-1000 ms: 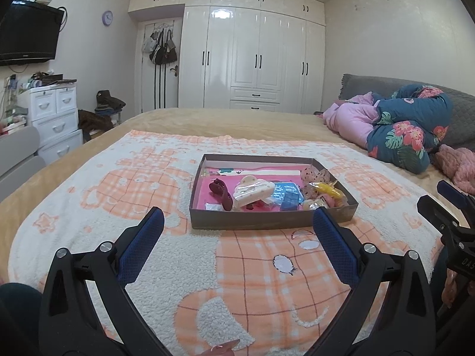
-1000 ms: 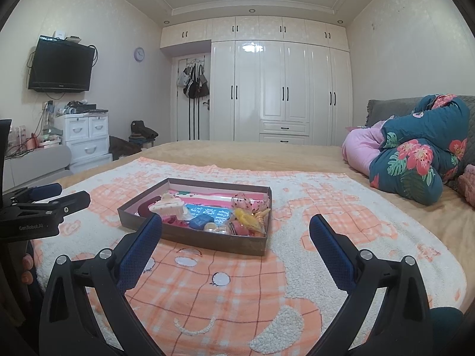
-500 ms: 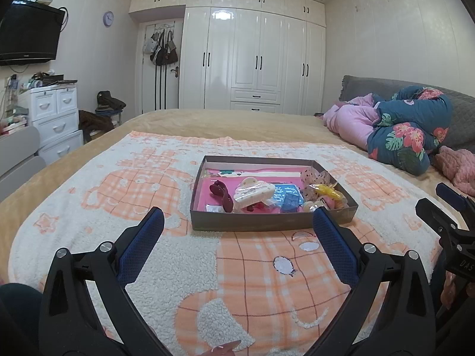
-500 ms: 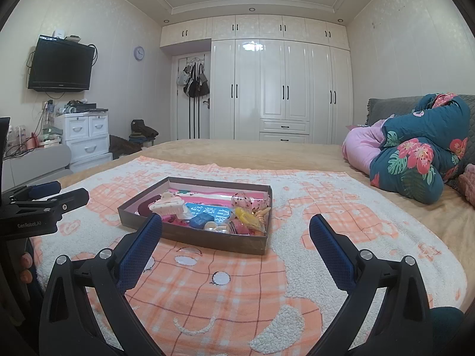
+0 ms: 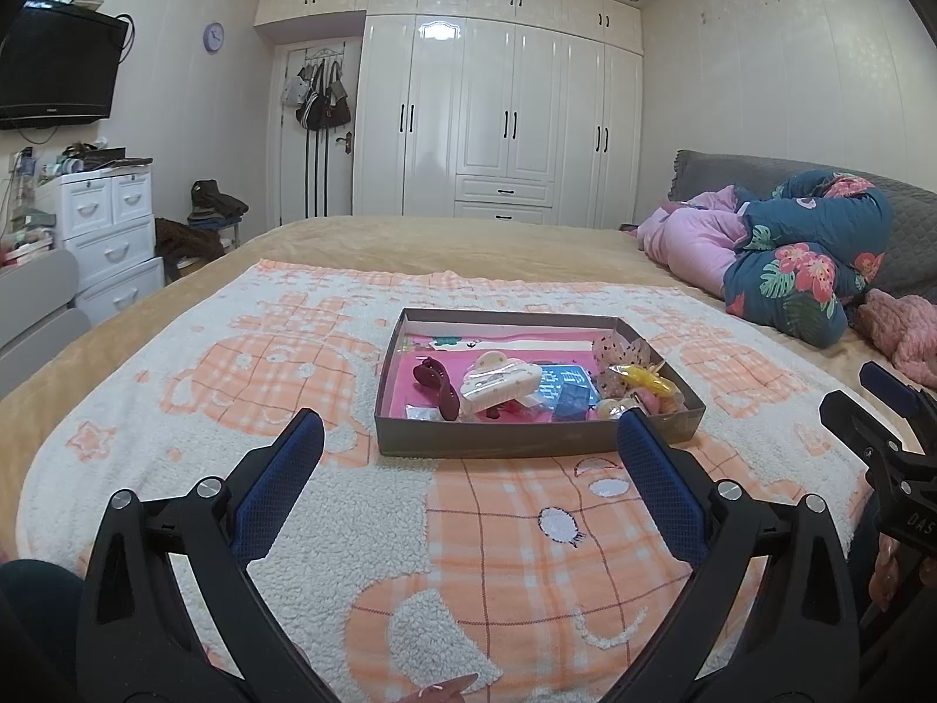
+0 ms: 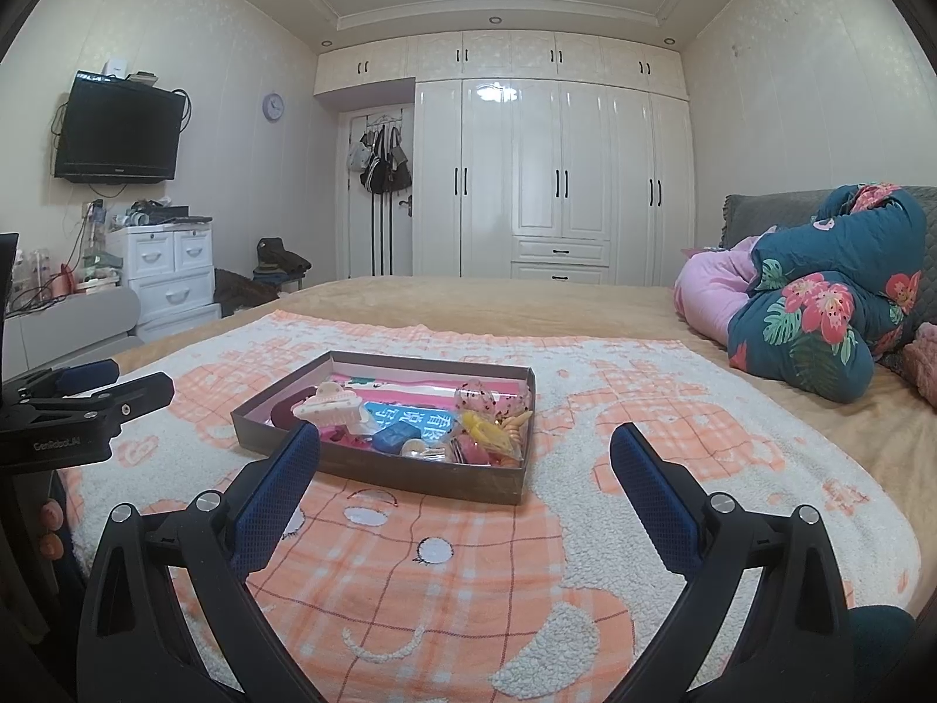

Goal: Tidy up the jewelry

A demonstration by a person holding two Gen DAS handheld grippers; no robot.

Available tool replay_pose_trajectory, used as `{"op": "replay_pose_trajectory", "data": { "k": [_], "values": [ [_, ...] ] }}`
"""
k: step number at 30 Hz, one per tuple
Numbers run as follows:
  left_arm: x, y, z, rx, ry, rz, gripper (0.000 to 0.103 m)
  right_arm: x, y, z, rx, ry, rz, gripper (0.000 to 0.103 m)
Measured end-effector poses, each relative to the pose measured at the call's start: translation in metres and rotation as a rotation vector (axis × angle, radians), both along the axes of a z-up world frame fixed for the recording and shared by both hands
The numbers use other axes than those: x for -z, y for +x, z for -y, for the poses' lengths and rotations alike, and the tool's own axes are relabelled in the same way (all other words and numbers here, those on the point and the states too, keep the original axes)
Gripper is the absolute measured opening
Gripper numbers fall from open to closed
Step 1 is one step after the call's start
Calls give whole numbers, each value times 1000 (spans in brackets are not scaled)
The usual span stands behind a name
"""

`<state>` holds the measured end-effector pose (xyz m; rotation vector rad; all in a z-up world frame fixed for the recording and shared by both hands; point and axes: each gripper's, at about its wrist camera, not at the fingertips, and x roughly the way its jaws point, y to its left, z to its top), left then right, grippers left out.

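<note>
Change since earlier frames: almost none; I see the box drift slightly in both views, so both grippers have shifted only a little, and neither has closed.
Left gripper (image 5: 468, 433): released, jaws spread wide, nothing between the blue pads (image 5: 281, 486). I hold it above the blanket, short of the box's near wall.
Right gripper (image 6: 465, 439): released, jaws spread wide, nothing held. It hovers above the blanket, aimed at the right end of the box.
Cross view: each gripper shows at the edge of the other's camera, apart from each other and from the box.
Box (image 5: 527, 446): shallow, dark grey, open on top, resting flat on the blanket near the middle of the bed. Its inside bottom is pink.
Cream hair claw (image 5: 498, 382): inside the box, near the centre, lying over other pieces.
Dark red clip (image 5: 438, 388): inside the box, left part, just beside the cream hair claw.
Blue card (image 5: 565, 389): inside the box, right of the cream hair claw, lying flat with white printed characters.
Yellow clip (image 6: 483, 429): inside the box, right end, in a pile of small pink and clear pieces that I cannot tell apart.
Blanket (image 6: 445, 574): orange and white, fleecy, spread over a tan bed cover.
Bedding (image 6: 831, 304): a floral blue and pink bundle at the head of the bed, well apart from the box.
</note>
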<state>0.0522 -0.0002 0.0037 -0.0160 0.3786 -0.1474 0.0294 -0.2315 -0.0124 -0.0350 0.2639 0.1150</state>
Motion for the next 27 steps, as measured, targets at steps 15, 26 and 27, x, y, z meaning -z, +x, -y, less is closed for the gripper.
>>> {"op": "replay_pose_trajectory", "data": {
  "k": [15, 26, 27],
  "values": [
    [0, 0, 0, 0, -1, 1, 92, -1, -1, -1, 1, -1, 3, 97],
    [0, -1, 0, 0, -1, 1, 92, -1, -2, -1, -1, -1, 4, 97],
    [1, -1, 0, 1, -2, 1, 92, -1, -1, -1, 0, -2, 3, 97]
  ]
}}
